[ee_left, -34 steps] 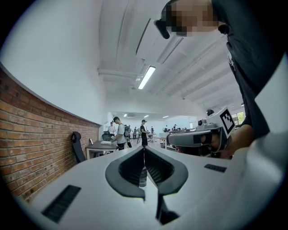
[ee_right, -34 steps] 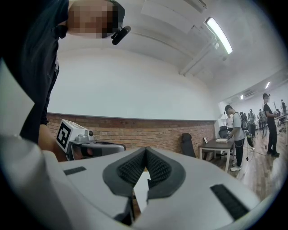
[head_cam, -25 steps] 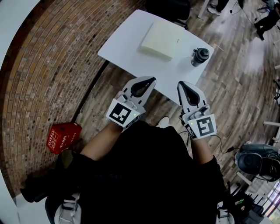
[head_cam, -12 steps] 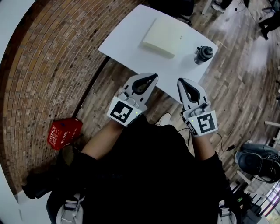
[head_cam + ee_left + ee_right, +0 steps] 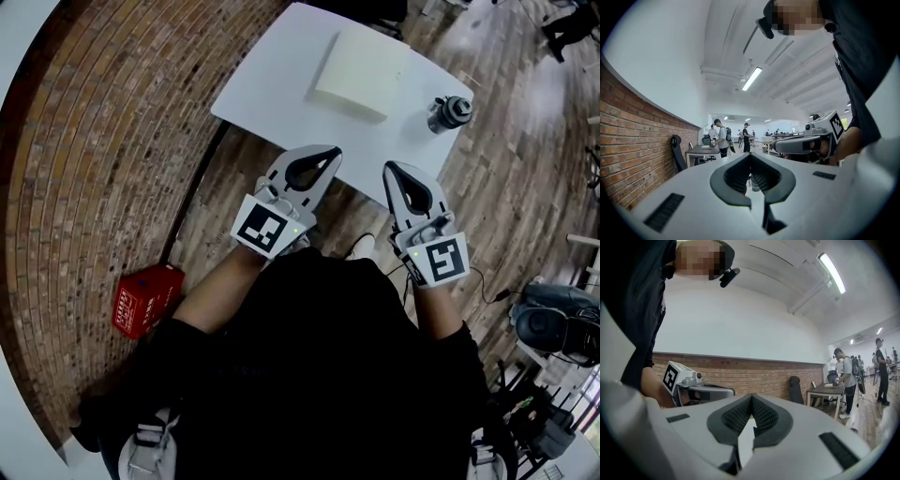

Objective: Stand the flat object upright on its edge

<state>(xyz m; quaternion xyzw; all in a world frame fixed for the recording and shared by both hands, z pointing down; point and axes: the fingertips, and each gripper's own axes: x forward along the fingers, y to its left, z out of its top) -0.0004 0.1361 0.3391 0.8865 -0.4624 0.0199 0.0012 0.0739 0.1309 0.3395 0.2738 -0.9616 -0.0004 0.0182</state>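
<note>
A pale cream flat box (image 5: 362,71) lies flat on the white table (image 5: 272,89) in the head view. Both grippers hover in front of the table's near edge, close to my body and apart from the box. My left gripper (image 5: 332,152) is shut with nothing between its jaws, its tip just over the table's near edge. My right gripper (image 5: 391,169) is shut and empty too, level with the left one. In the left gripper view the shut left gripper (image 5: 750,158) points up into the room, and the right gripper view shows the shut right gripper (image 5: 751,400) the same way.
A dark lidded bottle (image 5: 448,113) stands on the table's right end, right of the box. A red box (image 5: 145,298) lies on the brick floor at my left. Black equipment (image 5: 553,328) sits on the wood floor at the right. People stand at distant desks (image 5: 701,152).
My head has shifted, so the table and box sit slightly higher and further right in view. Both grippers have edged up towards the table's near edge, still shut.
</note>
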